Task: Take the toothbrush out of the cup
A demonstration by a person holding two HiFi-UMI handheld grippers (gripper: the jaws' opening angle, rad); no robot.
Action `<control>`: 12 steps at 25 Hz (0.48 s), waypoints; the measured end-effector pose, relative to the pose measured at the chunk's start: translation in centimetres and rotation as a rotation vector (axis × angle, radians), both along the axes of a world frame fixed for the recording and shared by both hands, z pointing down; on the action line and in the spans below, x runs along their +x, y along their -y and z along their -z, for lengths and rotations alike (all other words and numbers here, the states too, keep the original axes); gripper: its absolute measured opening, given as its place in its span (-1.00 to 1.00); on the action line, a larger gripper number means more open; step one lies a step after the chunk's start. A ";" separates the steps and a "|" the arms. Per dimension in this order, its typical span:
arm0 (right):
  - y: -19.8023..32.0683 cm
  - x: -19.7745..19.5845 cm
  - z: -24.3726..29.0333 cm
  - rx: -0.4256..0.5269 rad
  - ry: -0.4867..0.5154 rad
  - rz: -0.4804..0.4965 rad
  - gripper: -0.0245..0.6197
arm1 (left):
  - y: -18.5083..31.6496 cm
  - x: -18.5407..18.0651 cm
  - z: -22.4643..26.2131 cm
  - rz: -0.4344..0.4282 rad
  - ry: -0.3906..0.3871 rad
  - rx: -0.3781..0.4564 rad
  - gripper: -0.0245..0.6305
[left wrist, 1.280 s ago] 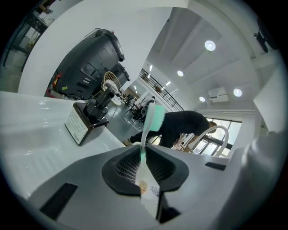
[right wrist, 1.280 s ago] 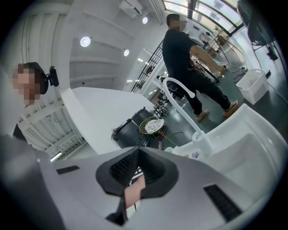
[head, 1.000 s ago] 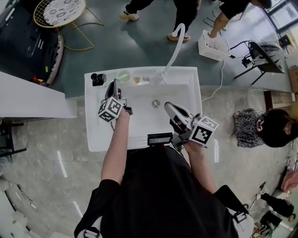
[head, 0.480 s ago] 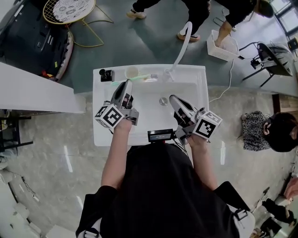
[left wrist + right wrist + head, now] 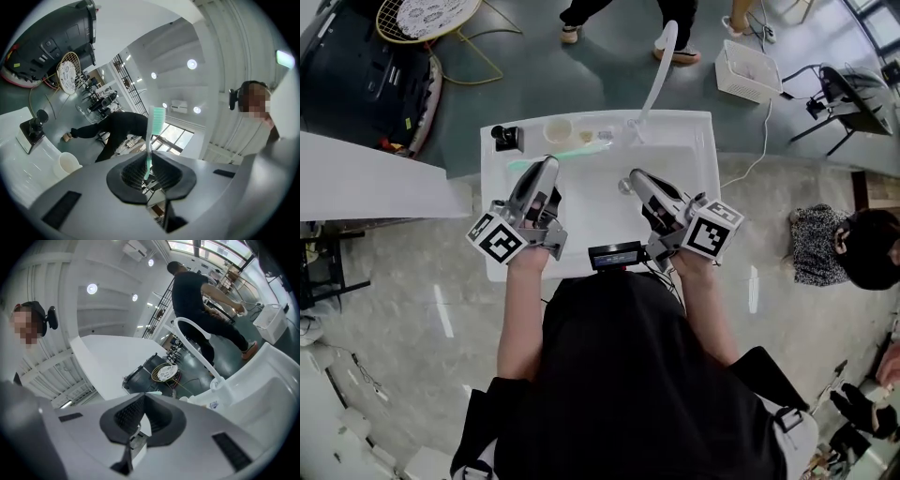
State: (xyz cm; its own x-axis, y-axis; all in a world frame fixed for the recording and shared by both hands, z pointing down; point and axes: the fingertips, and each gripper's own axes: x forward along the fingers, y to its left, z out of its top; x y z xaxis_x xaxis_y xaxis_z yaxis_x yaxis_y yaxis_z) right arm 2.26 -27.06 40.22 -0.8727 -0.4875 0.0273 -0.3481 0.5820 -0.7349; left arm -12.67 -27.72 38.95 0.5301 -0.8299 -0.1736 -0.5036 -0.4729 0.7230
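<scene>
My left gripper (image 5: 549, 166) is shut on a mint-green toothbrush (image 5: 581, 150), which lies crosswise over the back left of the white sink (image 5: 696, 131). In the left gripper view the toothbrush (image 5: 156, 118) stands up out of the black pads (image 5: 133, 174), bristle head on top. The cream cup (image 5: 558, 129) stands apart on the back ledge; it also shows low at the left as the cup (image 5: 68, 164). My right gripper (image 5: 636, 178) hovers over the basin, shut on nothing, its jaws (image 5: 143, 416) closed together.
A curved white faucet (image 5: 657, 75) rises at the back of the sink, also seen as the faucet (image 5: 197, 339). A small black device (image 5: 505, 138) sits on the back left corner. People stand on the floor beyond, near a white basket (image 5: 748, 71).
My left gripper has risen and drawn back from the cup, tilting upward with the toothbrush in it. The right gripper has stayed where it was.
</scene>
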 end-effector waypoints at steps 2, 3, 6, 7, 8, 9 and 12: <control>0.1 -0.2 0.1 0.007 0.003 0.004 -0.90 | -0.4 -0.1 0.3 -0.016 -0.007 0.009 -0.81; 0.2 -0.3 0.1 0.008 0.003 0.007 -0.90 | -0.5 -0.1 0.5 -0.024 -0.013 0.014 -0.81; 0.1 -0.4 0.1 0.014 0.003 0.011 -0.90 | -1.2 0.1 1.2 -0.055 -0.028 0.031 -0.81; 0.1 -0.4 0.2 0.019 0.005 0.014 -0.90 | -1.4 0.2 1.5 -0.067 -0.029 0.040 -0.81; 0.0 -0.5 0.2 0.026 0.008 0.018 -0.90 | -1.6 0.3 1.8 -0.078 -0.029 0.048 -0.81; -0.1 -0.6 0.3 0.033 0.008 0.023 -0.90 | -1.8 0.4 2.1 -0.090 -0.030 0.056 -0.81; -0.5 -0.8 0.5 0.055 -0.003 0.033 -0.90 | -2.5 0.7 2.8 -0.123 -0.026 0.077 -0.81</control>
State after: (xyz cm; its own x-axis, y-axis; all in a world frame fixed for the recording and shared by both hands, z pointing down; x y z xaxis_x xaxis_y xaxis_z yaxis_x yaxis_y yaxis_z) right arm 1.45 -26.60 39.69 -0.8882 -0.4594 0.0037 -0.3302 0.6329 -0.7003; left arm -11.96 -25.23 36.12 0.6215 -0.7428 -0.2491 -0.4200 -0.5842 0.6945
